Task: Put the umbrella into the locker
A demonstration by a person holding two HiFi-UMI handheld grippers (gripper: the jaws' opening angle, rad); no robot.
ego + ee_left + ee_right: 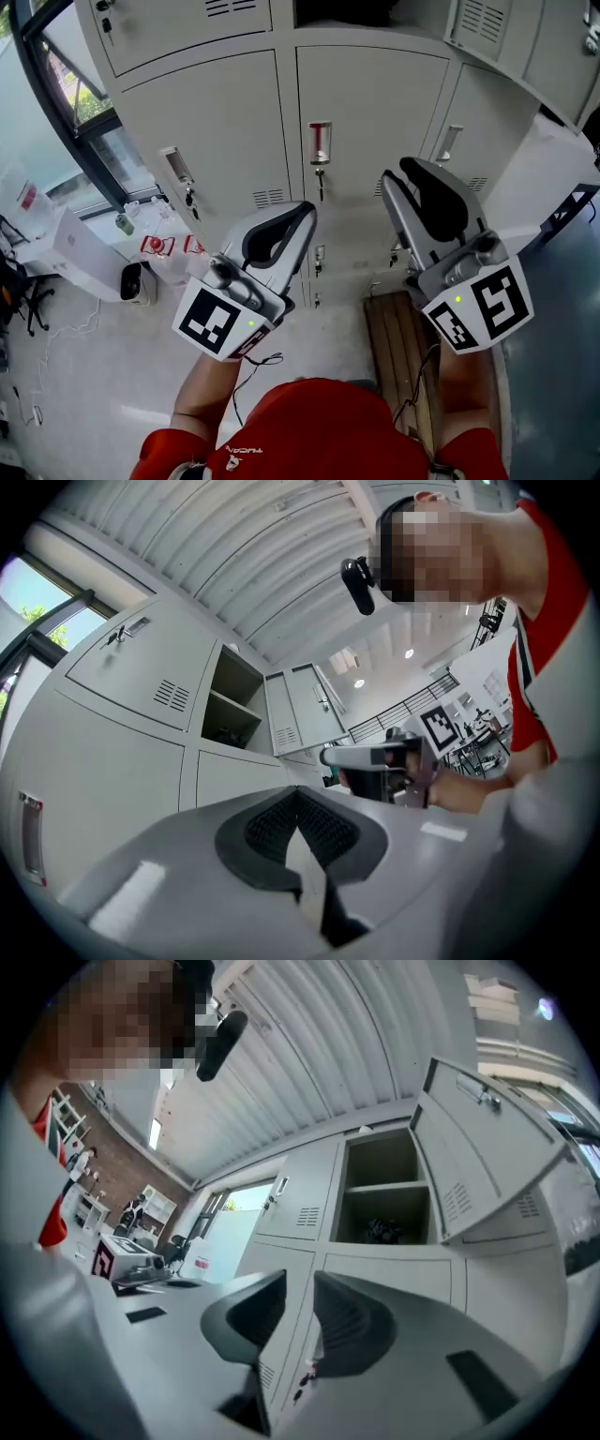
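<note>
Jaws well apart from it, the umbrella (382, 1230) lies as a dark bundle under the shelf inside the open locker (380, 1159). The right gripper (300, 1283) stands slightly spread and empty, and the left gripper (295, 794) is pressed together.

In your head view, the top edge cuts off the open locker compartment (342, 9), so its inside does not show. In the right gripper view, a small dark thing (382, 1230) lies under its shelf, too small to name. Your right tool (398, 171) and your arm cover part of the wooden bench (394, 342). The small things (157, 246) beside the window are too small to tell.
</note>
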